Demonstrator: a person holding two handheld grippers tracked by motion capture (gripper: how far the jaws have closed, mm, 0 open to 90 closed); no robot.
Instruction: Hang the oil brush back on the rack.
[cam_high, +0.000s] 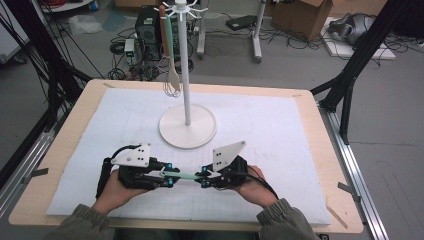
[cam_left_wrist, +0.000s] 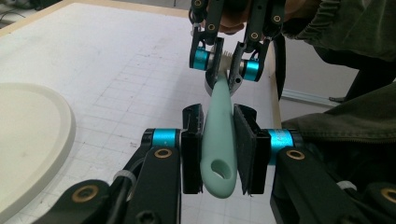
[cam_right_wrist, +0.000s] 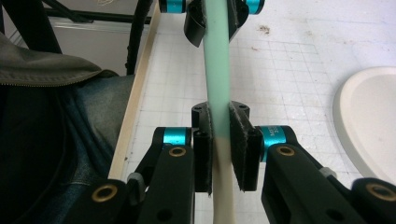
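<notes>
Mint-handled utensil (cam_high: 182, 175) hangs level just above the desk (cam_high: 310, 210) near its front edge, left tool (cam_high: 168, 178) clamped on the holed handle end, right tool (cam_high: 205, 179) clamped where mint meets cream. Judged mid-handover: the rack (cam_high: 186, 70) behind already carries two utensils (cam_high: 170, 55); this one is not hung yet. No readable brand or label; print on the right tool's blue collar (cam_right_wrist: 273, 135) is too small.

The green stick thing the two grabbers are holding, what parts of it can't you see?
- Mint-green utensil: its working end sits behind the right gripper in the left gripper view.
- Right gripper view: its cream part runs off the bottom edge.
- High view: it is too small to identify between the left gripper and the right.
</notes>
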